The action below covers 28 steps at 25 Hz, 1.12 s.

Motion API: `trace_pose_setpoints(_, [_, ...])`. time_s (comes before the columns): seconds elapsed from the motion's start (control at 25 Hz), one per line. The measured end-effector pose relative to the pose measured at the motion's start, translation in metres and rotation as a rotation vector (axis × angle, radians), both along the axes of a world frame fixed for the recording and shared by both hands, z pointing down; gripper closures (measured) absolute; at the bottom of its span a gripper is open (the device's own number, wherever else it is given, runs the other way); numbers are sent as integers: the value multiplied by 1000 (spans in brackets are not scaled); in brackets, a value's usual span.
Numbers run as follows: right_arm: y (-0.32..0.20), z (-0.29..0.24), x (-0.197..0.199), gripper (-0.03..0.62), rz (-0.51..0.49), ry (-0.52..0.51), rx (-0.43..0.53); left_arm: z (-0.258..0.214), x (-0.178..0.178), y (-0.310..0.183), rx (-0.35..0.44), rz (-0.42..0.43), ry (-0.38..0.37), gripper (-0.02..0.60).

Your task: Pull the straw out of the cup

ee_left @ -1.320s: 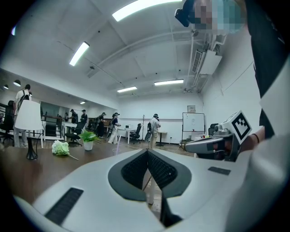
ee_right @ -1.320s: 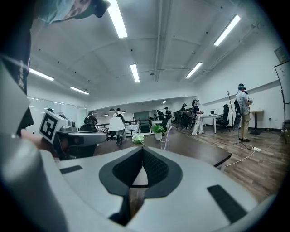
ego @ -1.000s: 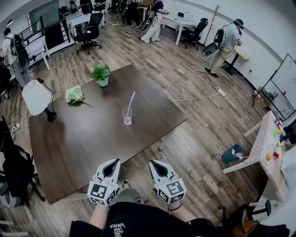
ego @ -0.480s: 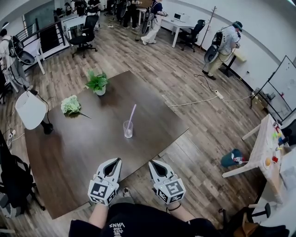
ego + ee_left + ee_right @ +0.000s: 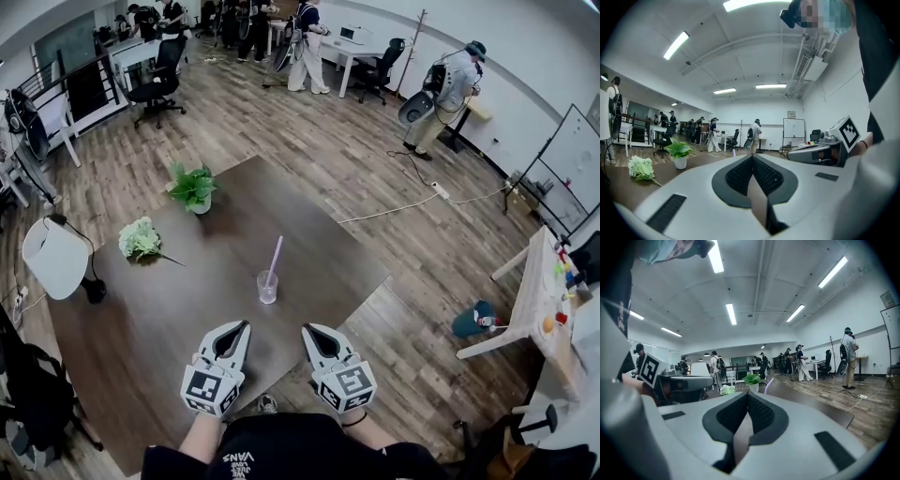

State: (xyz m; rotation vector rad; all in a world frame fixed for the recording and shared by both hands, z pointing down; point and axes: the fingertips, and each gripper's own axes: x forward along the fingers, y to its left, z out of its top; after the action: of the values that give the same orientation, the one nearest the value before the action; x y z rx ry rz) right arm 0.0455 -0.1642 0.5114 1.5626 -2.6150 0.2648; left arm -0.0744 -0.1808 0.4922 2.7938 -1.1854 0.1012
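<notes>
A clear cup (image 5: 267,287) stands near the front corner of the dark wooden table (image 5: 169,309), with a pale pink straw (image 5: 275,257) leaning up and right out of it. My left gripper (image 5: 238,326) and right gripper (image 5: 310,329) are held side by side over the table's near edge, short of the cup and apart from it. Both are shut with nothing between their jaws. In the left gripper view the left gripper (image 5: 752,155) points level and the straw (image 5: 734,152) shows small just past it. The right gripper (image 5: 748,393) has the straw (image 5: 768,382) ahead to its right.
A potted green plant (image 5: 192,187) and a bunch of white flowers (image 5: 141,240) lie at the table's far left. A white chair (image 5: 52,259) stands left of the table. A pale side table (image 5: 536,281) and blue bin (image 5: 472,317) are at the right. Several people stand far back.
The person has stepped toward the table, carrying both grippers forward. The cup and straw now sit lower in the head view and nearer the grippers. Both jaws stay shut.
</notes>
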Motion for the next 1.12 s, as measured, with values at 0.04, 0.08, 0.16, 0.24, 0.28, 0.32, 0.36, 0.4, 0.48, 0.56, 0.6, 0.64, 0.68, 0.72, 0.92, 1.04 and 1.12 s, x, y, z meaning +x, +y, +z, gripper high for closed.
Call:
trace_pose_setpoints(0.04, [-3,1,-1,577,5,1,0,2,-2,-5,0,1,2,571])
trace_pose_setpoints(0.08, [-6,2,-1,577,11,2,-1,3,-3,-9,-1,3,4,571])
trace_pose_setpoints(0.16, [-12,4,3,577,22,5,-7,5,2,-17,-4,11,12,571])
trace_pose_setpoints(0.24, [-17,6,10,577,26,7,-18,5,9,-22,-5,20,14,571])
trace_pose_setpoints(0.28, [-20,6,12,577,25,8,-23,6,11,-25,-7,19,13,571])
trace_pose_setpoints(0.32, [-24,7,14,577,23,8,-27,6,13,-29,-13,14,13,571])
trace_pose_setpoints(0.36, [-29,6,14,577,18,8,-30,7,14,-34,-21,8,14,571])
trace_pose_setpoints(0.4, [-33,6,14,577,12,8,-33,7,14,-38,-28,2,15,571])
trace_pose_setpoints(0.48, [-43,5,13,577,-4,8,-37,6,14,-47,-30,-9,13,571])
trace_pose_setpoints(0.56, [-54,4,13,577,-22,9,-40,5,16,-56,-28,-24,10,571])
trace_pose_setpoints(0.6, [-59,4,14,577,-32,10,-42,4,17,-61,-28,-32,9,571])
trace_pose_setpoints(0.64, [-64,4,15,577,-41,11,-43,4,18,-65,-25,-39,6,571])
trace_pose_setpoints(0.68, [-69,4,16,577,-50,11,-43,4,19,-69,-23,-47,3,571])
trace_pose_setpoints(0.72, [-74,4,18,577,-58,11,-43,4,21,-74,-21,-53,1,571])
trace_pose_setpoints(0.92, [-96,4,24,577,-93,12,-36,5,32,-93,-20,-75,-5,571])
trace_pose_setpoints(1.04, [-106,5,27,577,-112,9,-33,6,38,-103,-7,-79,-15,571])
trace_pose_setpoints(1.12, [-112,6,29,577,-122,5,-36,6,43,-109,-6,-82,-24,571])
